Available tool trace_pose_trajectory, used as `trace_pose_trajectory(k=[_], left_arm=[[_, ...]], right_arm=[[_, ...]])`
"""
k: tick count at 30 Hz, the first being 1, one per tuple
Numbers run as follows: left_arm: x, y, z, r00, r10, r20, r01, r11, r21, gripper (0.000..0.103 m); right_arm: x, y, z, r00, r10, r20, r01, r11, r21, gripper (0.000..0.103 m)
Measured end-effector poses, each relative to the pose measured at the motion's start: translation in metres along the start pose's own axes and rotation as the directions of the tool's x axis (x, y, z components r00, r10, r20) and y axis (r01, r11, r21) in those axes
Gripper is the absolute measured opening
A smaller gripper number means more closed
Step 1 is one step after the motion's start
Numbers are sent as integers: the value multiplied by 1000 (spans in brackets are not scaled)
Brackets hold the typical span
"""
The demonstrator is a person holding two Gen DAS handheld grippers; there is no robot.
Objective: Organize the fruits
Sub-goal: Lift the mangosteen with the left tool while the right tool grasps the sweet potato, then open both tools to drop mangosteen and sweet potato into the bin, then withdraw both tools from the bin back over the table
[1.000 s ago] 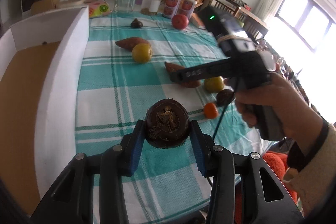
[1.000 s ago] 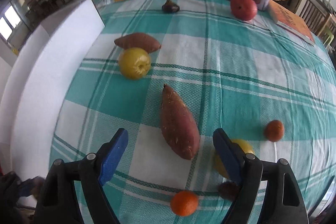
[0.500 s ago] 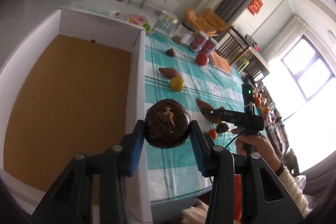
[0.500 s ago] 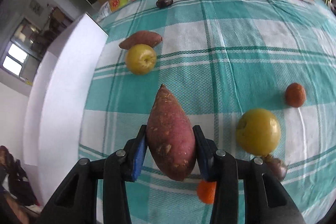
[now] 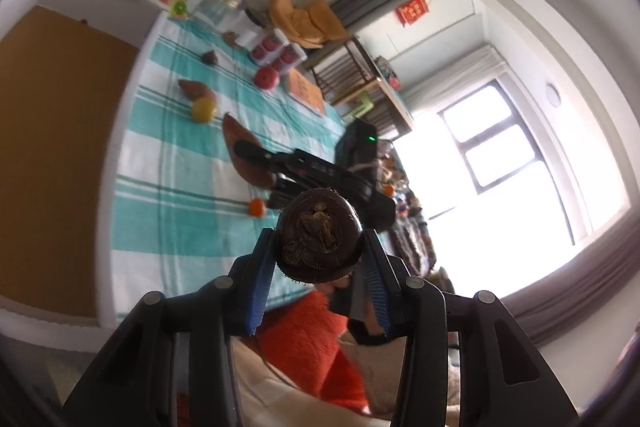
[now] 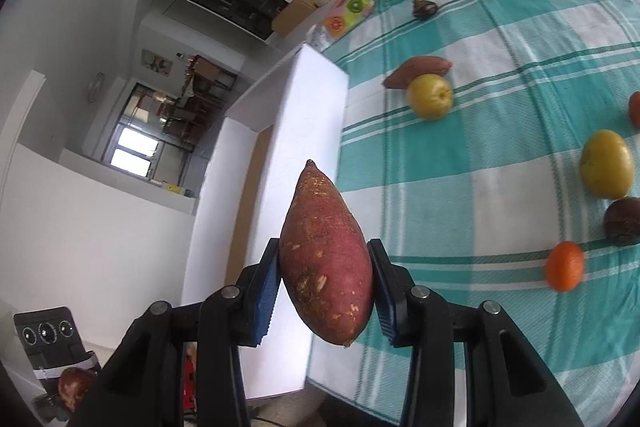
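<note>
Since the earlier frames both grippers have lifted off the table toward the white box (image 6: 304,131). Right gripper (image 6: 325,277) clamps the sweet potato (image 6: 326,259) at its waist: firm, heavy. Left gripper (image 5: 319,259) pinches a round dark fruit (image 5: 319,241): light, hard.

Both wrist views look down, sharing the checked tablecloth (image 5: 172,187)

I see a reddish, tapered sweet potato (image 6: 326,259) lifted, tip forward. A dark brown round fruit (image 5: 319,235) is aloft too
</note>
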State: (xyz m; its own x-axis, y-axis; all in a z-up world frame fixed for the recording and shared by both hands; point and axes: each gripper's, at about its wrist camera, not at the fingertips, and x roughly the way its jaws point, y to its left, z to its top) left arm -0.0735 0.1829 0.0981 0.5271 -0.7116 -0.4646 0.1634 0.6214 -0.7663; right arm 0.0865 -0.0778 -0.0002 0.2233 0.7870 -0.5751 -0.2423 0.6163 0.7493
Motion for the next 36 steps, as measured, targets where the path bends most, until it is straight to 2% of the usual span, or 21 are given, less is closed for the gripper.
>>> trace_pose_trajectory(k=[2,4,5,6,8,10,11,13,14,17,18,21,22,24,26,28,30,31,33,34,36], left_arm=[[-22,15,3,992,106,75,-105,994,-23,44],[-42,33,6,959,246,141,-243,969,-41,44],[-48,44,8,926,337,172,-333,941,-54,44],[-53,55,9,882,426,200,-422,904,-62,44],[-58,77,12,770,594,234,-593,801,-81,44],[-54,102,16,678,696,235,-698,710,-88,44],[-50,114,17,642,733,226,-735,672,-92,44],[-43,134,19,586,785,201,-787,611,-91,45],[-40,144,20,567,803,185,-802,589,-95,45],[-36,161,18,532,835,140,-828,548,-118,46],[-36,165,18,521,843,135,-836,536,-119,50],[-33,167,20,485,864,139,-859,500,-109,82],[-32,164,20,476,868,145,-864,492,-106,83],[-27,166,22,474,868,146,-867,489,-98,83],[-23,165,23,487,859,155,-857,504,-102,83],[-19,158,21,492,852,177,-853,513,-97,83],[-14,148,19,495,844,207,-851,519,-82,83],[-12,141,17,505,834,223,-845,531,-71,83],[-4,126,17,539,804,250,-824,565,-39,83],[1,118,17,558,788,262,-813,582,-18,83],[13,103,17,586,754,297,-796,605,32,83]], right_arm=[[7,26,-10,998,54,-17,-54,998,-32,42],[21,53,-20,996,81,-41,-83,994,-75,42],[31,66,-25,995,85,-56,-90,990,-105,42],[42,79,-31,994,82,-74,-92,986,-138,42],[69,104,-43,992,56,-115,-80,973,-215,42],[99,124,-56,987,20,-160,-65,958,-280,42],[115,133,-63,984,-7,-178,-50,947,-317,42],[141,149,-78,977,-63,-204,-25,916,-400,42],[153,154,-84,974,-86,-212,-14,902,-432,42],[182,162,-93,967,-166,-195,46,862,-505,41],[188,163,-95,963,-198,-182,75,847,-526,41],[194,164,-95,964,-228,-134,115,818,-563,42],[191,164,-93,967,-228,-113,125,813,-569,43],[179,166,-89,972,-224,-72,143,805,-576,55],[164,162,-82,974,-226,-16,175,797,-578,82],[143,152,-76,974,-219,53,209,791,-574,87],[117,135,-73,957,-252,146,289,776,-561,88],[103,124,-73,943,-267,200,334,767,-547,91],[74,96,-76,890,-314,330,447,742,-500,95],[61,77,-78,851,-346,394,510,725,-463,97],[40,45,-80,749,-443,493,638,680,-360,97]])
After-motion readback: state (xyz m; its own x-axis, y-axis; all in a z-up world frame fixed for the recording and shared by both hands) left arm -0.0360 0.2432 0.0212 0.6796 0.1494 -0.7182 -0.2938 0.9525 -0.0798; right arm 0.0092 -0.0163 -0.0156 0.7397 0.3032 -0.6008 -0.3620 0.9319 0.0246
